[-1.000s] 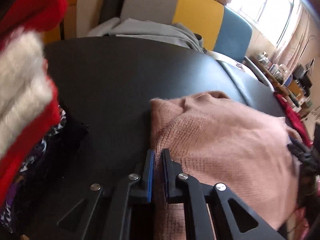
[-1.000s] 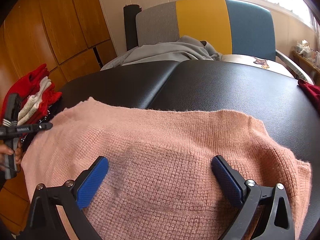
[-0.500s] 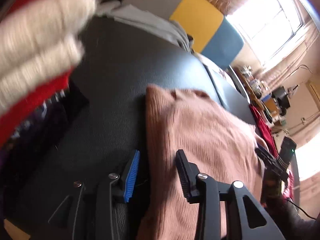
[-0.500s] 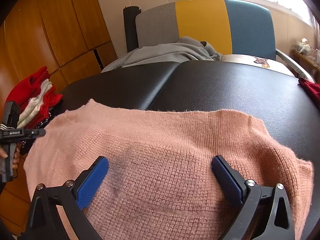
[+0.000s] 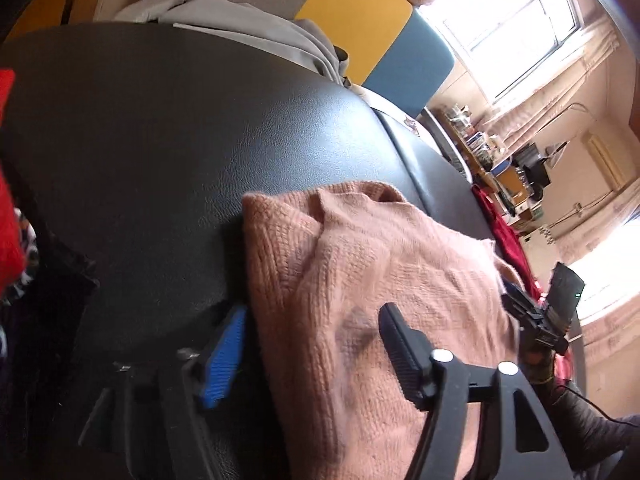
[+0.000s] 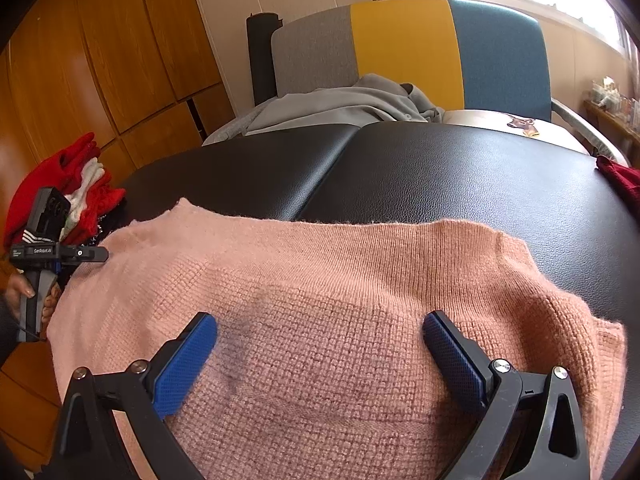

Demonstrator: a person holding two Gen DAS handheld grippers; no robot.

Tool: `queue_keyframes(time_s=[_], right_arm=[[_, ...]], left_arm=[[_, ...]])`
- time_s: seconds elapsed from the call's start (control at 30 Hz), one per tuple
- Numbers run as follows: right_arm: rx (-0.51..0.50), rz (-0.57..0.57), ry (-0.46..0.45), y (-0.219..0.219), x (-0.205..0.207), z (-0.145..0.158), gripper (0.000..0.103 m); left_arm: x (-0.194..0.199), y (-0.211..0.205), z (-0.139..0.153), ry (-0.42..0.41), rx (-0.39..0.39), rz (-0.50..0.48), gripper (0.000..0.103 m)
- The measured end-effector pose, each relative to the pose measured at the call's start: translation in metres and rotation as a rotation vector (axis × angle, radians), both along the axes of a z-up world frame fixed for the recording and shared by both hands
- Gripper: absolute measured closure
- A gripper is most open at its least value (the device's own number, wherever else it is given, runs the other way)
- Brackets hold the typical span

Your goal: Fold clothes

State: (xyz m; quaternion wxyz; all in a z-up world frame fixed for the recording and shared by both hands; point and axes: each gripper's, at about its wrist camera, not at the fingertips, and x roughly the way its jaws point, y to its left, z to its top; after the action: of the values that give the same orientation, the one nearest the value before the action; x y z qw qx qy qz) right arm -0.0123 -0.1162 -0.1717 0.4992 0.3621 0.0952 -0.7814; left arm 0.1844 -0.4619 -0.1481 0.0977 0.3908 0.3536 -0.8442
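A pink knit sweater (image 6: 340,300) lies folded flat on the black padded table (image 6: 440,176). My left gripper (image 5: 312,312) sits at the sweater's left edge (image 5: 272,280). Its jaws are closing; the edge lies between them, but the pads do not press on it. The blue pad (image 5: 224,356) is over bare table and the other finger (image 5: 400,344) is over the knit. My right gripper (image 6: 320,320) stands wide open just above the sweater's near middle, holding nothing. Each gripper shows in the other's view: the left gripper (image 6: 60,254) at the far left, the right gripper (image 5: 536,320) at the far right.
A pile of red and white knitwear (image 6: 80,184) lies at the table's left end. Grey clothes (image 6: 340,108) rest on a grey, yellow and blue chair (image 6: 404,48) behind the table. A dark red garment (image 6: 620,176) lies at the right edge. Wooden cupboards (image 6: 100,60) stand to the left.
My left gripper, shut on the sweater's edge a second ago, has let go and swung round; the red and white pile has slid out of its view. The right gripper has stayed still and open.
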Motion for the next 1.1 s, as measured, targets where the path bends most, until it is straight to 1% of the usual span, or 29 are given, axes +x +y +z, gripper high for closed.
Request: queue_keyframes(time_s=[0.03,0.07,0.13,0.2,0.27,0.4,0.5,0.57,0.63,0.73,0.83,0.87,0.93,1.0,1.1], right_arm=[[-0.002,0.000,-0.002,0.000,0.000,0.000,0.000],[-0.005,0.001,-0.004,0.001,-0.001,0.000,0.000],[-0.006,0.001,-0.006,0.001,-0.001,0.000,0.000],[-0.005,0.001,-0.006,0.001,-0.001,0.000,0.000],[0.009,0.000,0.002,-0.001,0.000,0.000,0.000],[0.041,-0.005,0.017,-0.006,0.004,0.002,0.000],[0.069,-0.007,0.025,-0.010,0.007,0.003,0.000],[0.097,0.001,0.025,-0.014,0.008,0.006,0.000],[0.122,0.027,0.023,-0.014,0.011,0.011,0.000],[0.142,0.148,0.029,0.002,0.021,0.024,0.000],[0.140,0.347,-0.062,0.035,0.028,0.032,0.000],[0.154,0.389,-0.081,0.045,0.029,0.033,0.000],[0.171,0.448,-0.128,0.061,0.028,0.033,0.000],[0.184,0.472,-0.149,0.071,0.026,0.031,0.000],[0.232,0.490,-0.170,0.076,0.020,0.020,0.000]], left_arm=[[-0.004,0.002,-0.001,-0.024,-0.016,-0.005,0.080],[-0.003,0.005,-0.001,-0.020,-0.015,0.000,0.080],[-0.008,0.014,0.002,-0.037,-0.079,0.013,0.081],[-0.014,0.025,0.007,-0.073,-0.162,0.020,0.082],[-0.017,0.025,0.010,-0.095,-0.183,0.040,0.084],[-0.022,0.014,0.016,-0.144,-0.188,0.093,0.086],[-0.029,0.020,0.021,-0.201,-0.251,0.083,0.086],[-0.030,0.018,0.025,-0.220,-0.256,0.103,0.086],[-0.024,0.016,0.031,-0.218,-0.256,0.134,0.086],[-0.012,0.008,0.042,-0.210,-0.243,0.180,0.087],[-0.002,0.005,0.055,-0.204,-0.243,0.190,0.087],[0.001,0.005,0.059,-0.201,-0.234,0.190,0.087],[0.005,0.004,0.067,-0.192,-0.211,0.191,0.087],[0.007,0.006,0.076,-0.177,-0.185,0.187,0.087],[0.002,0.017,0.097,-0.109,-0.128,0.163,0.087]])
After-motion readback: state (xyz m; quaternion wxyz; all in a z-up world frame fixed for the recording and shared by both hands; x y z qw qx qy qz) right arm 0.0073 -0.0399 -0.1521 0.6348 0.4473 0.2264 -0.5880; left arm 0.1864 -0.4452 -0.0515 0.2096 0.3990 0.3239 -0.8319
